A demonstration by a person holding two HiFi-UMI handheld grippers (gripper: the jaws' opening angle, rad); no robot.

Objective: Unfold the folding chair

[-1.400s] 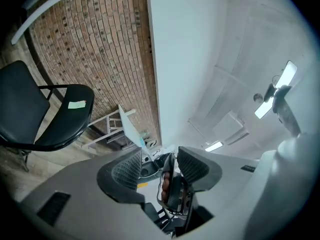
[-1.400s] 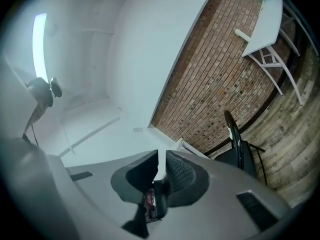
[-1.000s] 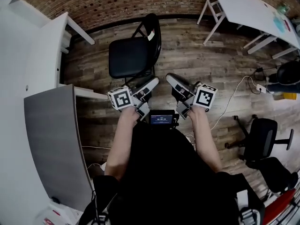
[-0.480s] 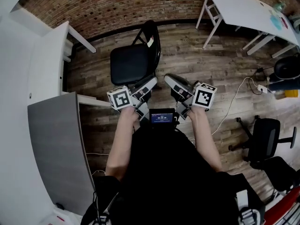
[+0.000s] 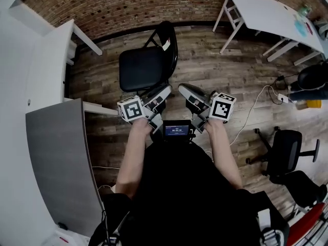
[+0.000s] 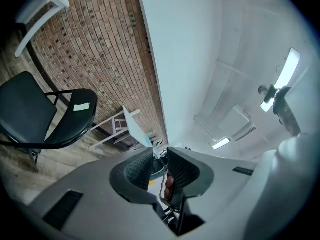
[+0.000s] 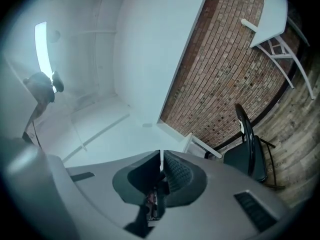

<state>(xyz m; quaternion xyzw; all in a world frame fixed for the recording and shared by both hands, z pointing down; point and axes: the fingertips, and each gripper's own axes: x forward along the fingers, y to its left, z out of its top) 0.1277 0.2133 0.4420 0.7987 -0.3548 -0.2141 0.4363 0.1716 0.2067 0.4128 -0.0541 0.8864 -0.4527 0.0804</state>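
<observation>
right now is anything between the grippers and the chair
Nothing visible: only bare floor shows between the chair and both the left gripper, whose empty jaws have just been closing, and the right gripper.

The black chair (image 5: 143, 68) stands unfolded on the wood floor (image 5: 220, 81). The left hand-held gripper (image 5: 165, 90) and right hand-held gripper (image 5: 183, 89) are near it but apart, their empty jaws just closing.

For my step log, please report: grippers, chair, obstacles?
Left gripper fingers just closing, slightly apart, empty; right gripper shut, empty. Folding chair already unfolded, standing ahead, untouched. Nothing in the way.
</observation>
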